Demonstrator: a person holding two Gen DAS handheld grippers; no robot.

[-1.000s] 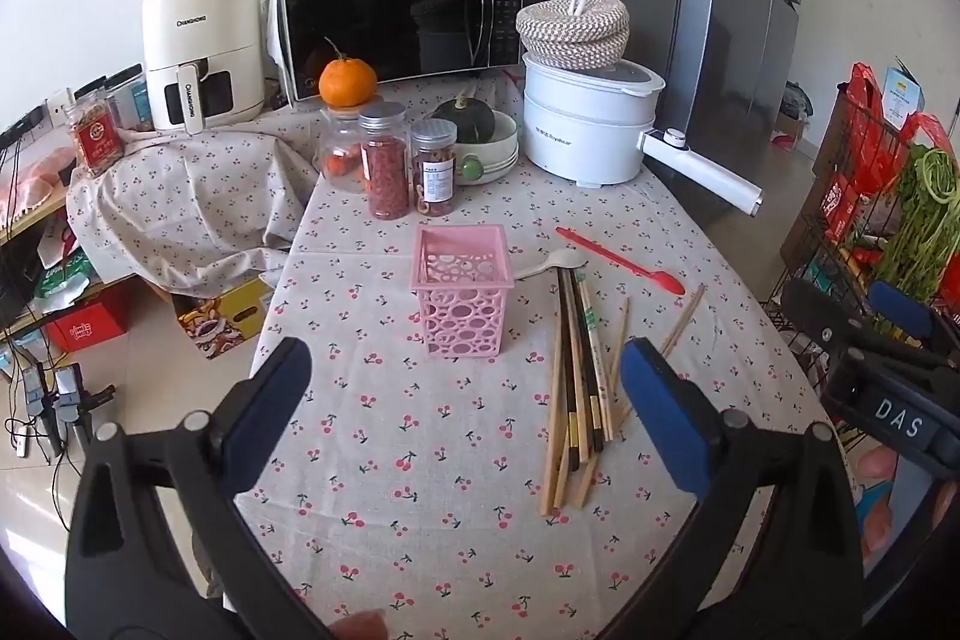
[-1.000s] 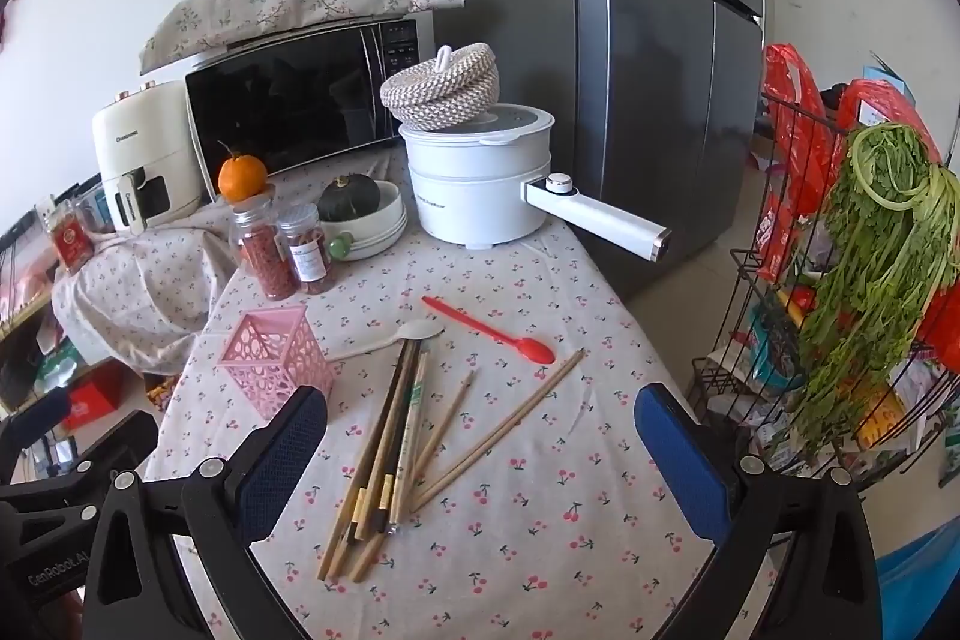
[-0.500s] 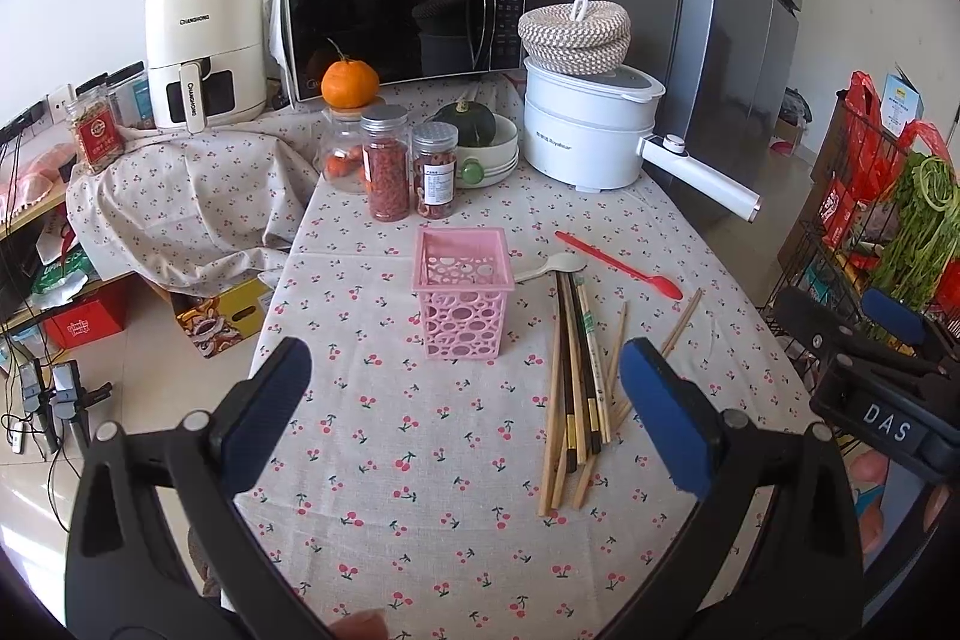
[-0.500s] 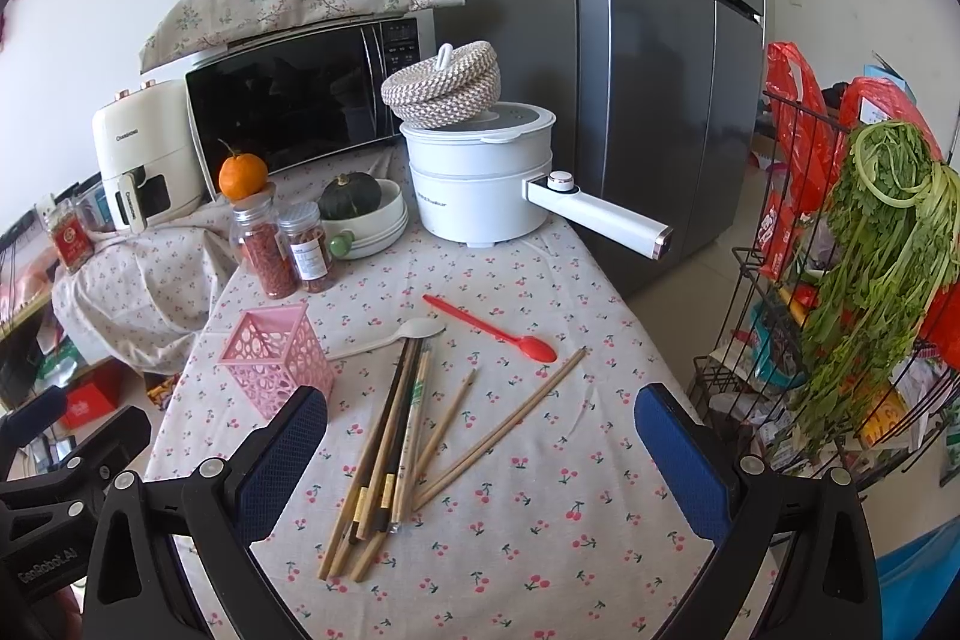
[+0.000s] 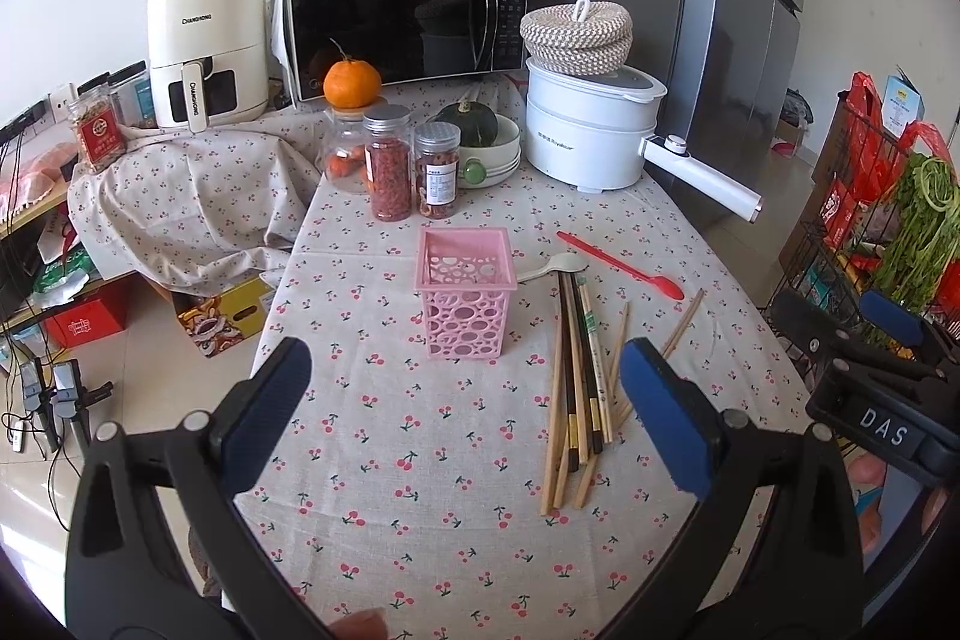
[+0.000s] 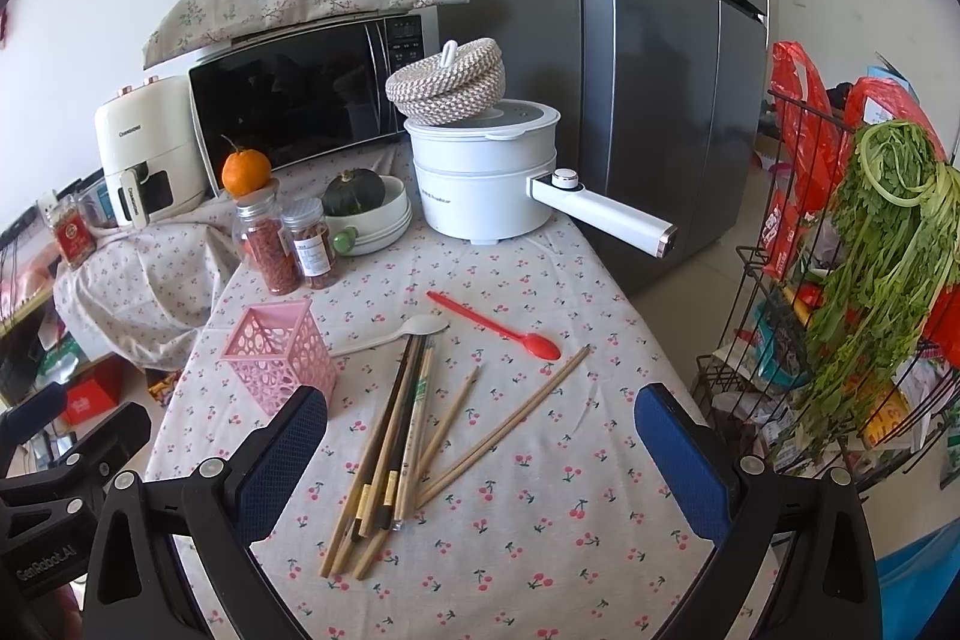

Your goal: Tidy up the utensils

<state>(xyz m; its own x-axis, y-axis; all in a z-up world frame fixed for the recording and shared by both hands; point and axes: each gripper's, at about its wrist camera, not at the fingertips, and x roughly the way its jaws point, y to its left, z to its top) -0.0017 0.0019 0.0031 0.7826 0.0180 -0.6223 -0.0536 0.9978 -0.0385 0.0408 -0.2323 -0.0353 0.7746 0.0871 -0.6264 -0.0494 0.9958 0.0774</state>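
Nearest, my left gripper (image 5: pixel 462 418) and right gripper (image 6: pixel 480 454) hover spread wide, holding nothing, above the cherry-print tablecloth (image 5: pixel 420 460). Beyond lie the chopsticks (image 6: pixel 390 454) in a loose bundle, the pink utensil basket (image 5: pixel 465 292) upright beside them, then the white spoon (image 6: pixel 396 334) and red spoon (image 6: pixel 498 327).

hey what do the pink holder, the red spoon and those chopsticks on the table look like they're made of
Pink holder: looks like moulded plastic, matte, its walls cut with round holes. Red spoon: probably plastic too, one uniform glossy red piece. Chopsticks: the pale ones look like bare wood or bamboo; the dark ones look lacquered, with light bands near one end.
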